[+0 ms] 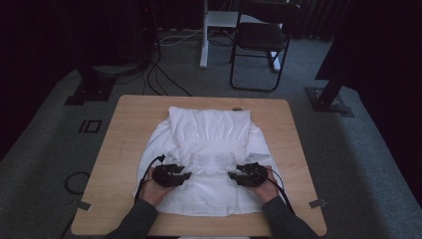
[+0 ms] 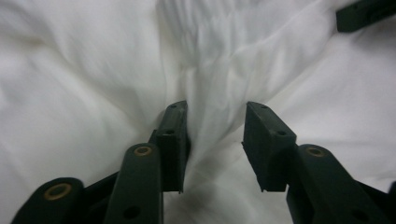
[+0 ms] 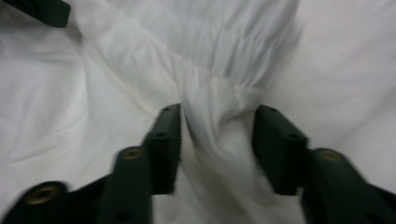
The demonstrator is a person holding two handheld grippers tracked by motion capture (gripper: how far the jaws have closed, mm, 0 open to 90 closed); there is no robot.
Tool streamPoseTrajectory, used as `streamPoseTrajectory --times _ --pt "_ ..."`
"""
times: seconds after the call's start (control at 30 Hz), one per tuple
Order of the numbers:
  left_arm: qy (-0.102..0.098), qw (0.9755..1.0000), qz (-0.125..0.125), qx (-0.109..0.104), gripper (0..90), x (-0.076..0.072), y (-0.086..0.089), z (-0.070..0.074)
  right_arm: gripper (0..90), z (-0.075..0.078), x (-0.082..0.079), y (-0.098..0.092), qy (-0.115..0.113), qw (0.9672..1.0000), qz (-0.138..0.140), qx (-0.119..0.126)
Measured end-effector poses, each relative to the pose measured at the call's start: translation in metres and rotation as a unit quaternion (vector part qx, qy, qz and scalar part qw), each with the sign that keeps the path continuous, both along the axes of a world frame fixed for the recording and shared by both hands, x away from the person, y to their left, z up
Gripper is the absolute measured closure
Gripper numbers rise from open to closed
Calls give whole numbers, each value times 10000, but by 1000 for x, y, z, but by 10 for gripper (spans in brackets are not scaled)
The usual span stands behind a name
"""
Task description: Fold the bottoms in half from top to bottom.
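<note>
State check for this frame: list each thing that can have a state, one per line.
white garment: partly folded, lying rumpled on the table.
left gripper: jaws apart, a ridge of cloth between them, not pinched.
right gripper: jaws apart, a fold of cloth between them, not clamped.
table: bears the garment, wood bare along its edges.
folding chair: unfolded, standing on the floor beyond the table.

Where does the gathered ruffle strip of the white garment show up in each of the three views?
High view: the ruffle strip runs across the white garment, between the left gripper and right gripper.
Left gripper view: it rises at top centre, from between the open jaws.
Right gripper view: top centre, above the open jaws.
Shared landmark: the ruffle strip's fine pleats.
</note>
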State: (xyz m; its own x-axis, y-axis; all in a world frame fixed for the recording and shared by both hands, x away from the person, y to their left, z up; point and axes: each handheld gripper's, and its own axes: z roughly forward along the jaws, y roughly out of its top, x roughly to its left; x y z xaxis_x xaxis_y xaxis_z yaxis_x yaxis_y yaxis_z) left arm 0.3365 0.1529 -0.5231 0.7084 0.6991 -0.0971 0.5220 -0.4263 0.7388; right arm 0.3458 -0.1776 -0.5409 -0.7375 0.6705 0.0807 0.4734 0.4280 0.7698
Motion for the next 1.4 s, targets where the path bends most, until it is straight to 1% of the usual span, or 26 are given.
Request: streamPoseTrajectory --times 0.07,0.1,0.13,0.17,0.23,0.27,0.37,0.4,0.43,0.5,0.53,0.6,0.63,0.73,0.77,0.8,0.83,0.87,0.9,0.97,1.07,1.17,1.23,1.27,1.37,1.4 --pt "-110 9998 60 -143 594 3 6 11 465 12 -3 -9 -174 9995 38 271" --pt "-162 9997 86 -164 664 5 8 14 472 21 -4 -16 -252 9983 18 534" --pt "-233 9994 227 -121 789 10 9 19 531 25 -3 -20 -298 9972 -31 687" --pt "-194 9990 366 -140 900 15 9 21 710 31 1 -25 -305 9959 -133 837" --pt "-97 9986 514 -81 900 29 5 21 861 33 13 -27 -214 9957 -518 742" --pt "-8 9984 565 -52 900 36 1 19 885 30 21 -25 -93 9957 -622 676" --pt "292 9979 569 121 900 53 -13 3 886 13 45 -13 318 9958 -807 283" --pt "350 9982 451 177 900 56 -17 -4 867 6 51 -9 482 9956 -764 236" --pt "331 9987 292 253 898 58 -21 -11 857 -2 56 -6 627 9953 -726 154" --pt "361 9981 238 437 867 60 -27 -22 845 -14 59 -2 740 9943 -750 145" --pt "357 9986 298 265 868 58 -26 -23 835 -15 58 -2 741 9944 -721 235" --pt "329 9988 291 220 854 56 -24 -22 828 -14 56 -3 722 9946 -690 287" --pt "250 9993 217 159 832 51 -24 -20 816 -12 53 -4 693 9952 -581 366" --pt "50 9999 -56 -71 794 34 -20 -13 788 -6 43 -7 560 9969 -290 461" --pt "14 9997 -207 -144 782 28 -19 -12 786 -4 38 -9 541 9969 -187 538" --pt "27 9990 -372 -249 764 22 -18 -11 772 0 26 -12 475 9969 22 632" --pt "59 9979 -540 -350 764 16 -17 -11 772 0 26 -12 475 9969 22 632" --pt "81 9966 -723 -378 750 9 -17 -12 761 1 18 -13 434 9965 169 688" --pt "91 9963 -783 -356 728 6 -17 -13 743 1 9 -15 368 9964 317 695" --pt "135 9962 -807 -306 716 1 -18 -17 731 3 -1 -17 242 9966 388 685" --pt "245 9968 -728 -239 711 1 -21 -21 710 9 -7 -18 81 9969 205 758" --pt "240 9965 -780 -168 711 -1 -25 -21 682 13 -9 -9 71 9954 269 917" --pt "277 9967 -757 -105 715 -5 -28 -23 677 10 -11 0 110 9951 495 850" --pt "302 9965 -781 -38 725 -8 -29 -25 696 6 -13 4 170 9957 563 717" --pt "408 9952 -888 -50 728 -14 -29 -27 749 -11 -20 14 375 9974 618 -13" --pt "429 9947 -930 -55 724 -15 -28 -26 753 -15 -22 15 437 9967 670 -121"
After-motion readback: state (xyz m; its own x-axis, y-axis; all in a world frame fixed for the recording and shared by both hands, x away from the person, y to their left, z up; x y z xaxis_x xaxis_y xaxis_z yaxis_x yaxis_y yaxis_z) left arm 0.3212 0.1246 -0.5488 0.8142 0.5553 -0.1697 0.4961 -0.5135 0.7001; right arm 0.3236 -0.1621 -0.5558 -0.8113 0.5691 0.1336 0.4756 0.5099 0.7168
